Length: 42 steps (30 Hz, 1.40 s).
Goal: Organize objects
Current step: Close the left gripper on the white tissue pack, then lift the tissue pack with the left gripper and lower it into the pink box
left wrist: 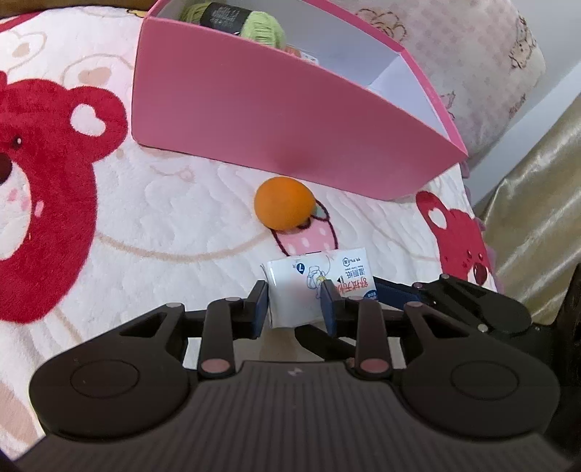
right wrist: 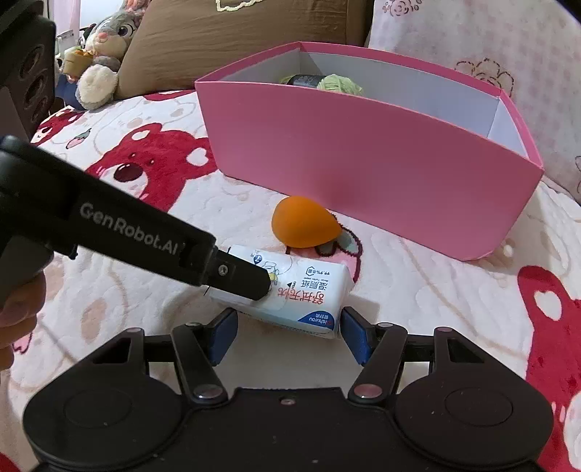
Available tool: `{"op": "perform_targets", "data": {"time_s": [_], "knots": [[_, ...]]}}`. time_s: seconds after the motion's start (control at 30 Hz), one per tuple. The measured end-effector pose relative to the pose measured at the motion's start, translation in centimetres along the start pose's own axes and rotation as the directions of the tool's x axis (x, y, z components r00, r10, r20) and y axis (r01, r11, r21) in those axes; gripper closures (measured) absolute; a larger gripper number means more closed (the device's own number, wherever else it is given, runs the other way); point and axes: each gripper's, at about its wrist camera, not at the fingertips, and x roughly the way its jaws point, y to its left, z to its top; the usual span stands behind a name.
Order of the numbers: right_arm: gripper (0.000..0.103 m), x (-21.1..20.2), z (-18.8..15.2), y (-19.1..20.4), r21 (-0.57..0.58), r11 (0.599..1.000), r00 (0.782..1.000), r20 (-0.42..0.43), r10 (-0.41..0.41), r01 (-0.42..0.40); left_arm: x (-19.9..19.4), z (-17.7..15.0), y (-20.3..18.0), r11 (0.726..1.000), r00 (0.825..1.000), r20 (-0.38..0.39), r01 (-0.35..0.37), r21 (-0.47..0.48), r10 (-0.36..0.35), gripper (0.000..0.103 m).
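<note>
A white tissue pack (left wrist: 290, 287) with red and blue print lies on the bear-print blanket, and my left gripper (left wrist: 295, 308) is shut on it, blue pads pressing both sides. In the right wrist view the same pack (right wrist: 312, 290) lies slantwise, with the left gripper (right wrist: 259, 287) reaching in from the left. My right gripper (right wrist: 288, 334) stands open around the pack's near end, with a gap at its left pad. An orange egg-shaped sponge (right wrist: 305, 225) rests just beyond, in front of the pink box (right wrist: 363, 152). Green yarn (right wrist: 339, 83) lies inside the box.
The pink box (left wrist: 283, 116) stands open-topped on the blanket (left wrist: 109, 218). A plush rabbit (right wrist: 105, 40) and a brown pillow (right wrist: 236, 32) sit behind it at the left. Gold fabric (left wrist: 537, 181) hangs past the bed's right edge. A hand (right wrist: 18, 316) holds the left gripper.
</note>
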Motion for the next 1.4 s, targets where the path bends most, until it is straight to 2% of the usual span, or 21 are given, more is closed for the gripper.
{"op": "perform_targets", "data": {"time_s": [0.1,0.2,0.53,0.77,0.97,1.17,1.4], "knots": [[0.029,-0.3,0.2,-0.2,-0.002,1.0,1.0,-0.015,0.006,-0.006,-0.9,-0.5,-0.9,0.999,1.0,-0.002,0.007,0.036,-0.007,0.075],[0.028,-1.2,0.3,-0.2,0.005,1.0,0.999,-0.018,0.031,-0.031,-1.8,-0.8,-1.7,0.997,1.0,0.011,-0.005,0.083,0.004,0.075],[0.024,-5.4,0.6,1.3,-0.063,0.996,0.998,0.003,0.056,-0.056,-5.8,-1.4,-2.5,0.994,0.998,-0.012,0.056,0.099,-0.055,0.075],[0.023,-7.6,1.2,2.8,-0.079,0.996,0.999,0.027,0.04,-0.038,-8.2,-1.6,-3.8,0.989,0.999,0.0,0.041,0.145,-0.041,0.074],[0.022,-10.3,2.4,3.5,-0.095,0.995,0.997,0.071,0.007,0.0,-10.5,-0.7,-4.5,0.988,0.996,0.022,0.08,0.135,-0.084,0.074],[0.022,-12.6,4.8,3.6,-0.107,0.994,0.993,0.116,-0.024,0.036,-12.8,1.3,-6.2,0.983,0.994,0.066,0.077,0.165,-0.089,0.074],[0.022,-13.7,8.8,2.3,-0.104,0.993,0.987,0.157,-0.041,0.058,-14.3,5.2,-8.2,0.978,0.992,0.105,0.048,0.203,-0.07,0.074]]}}
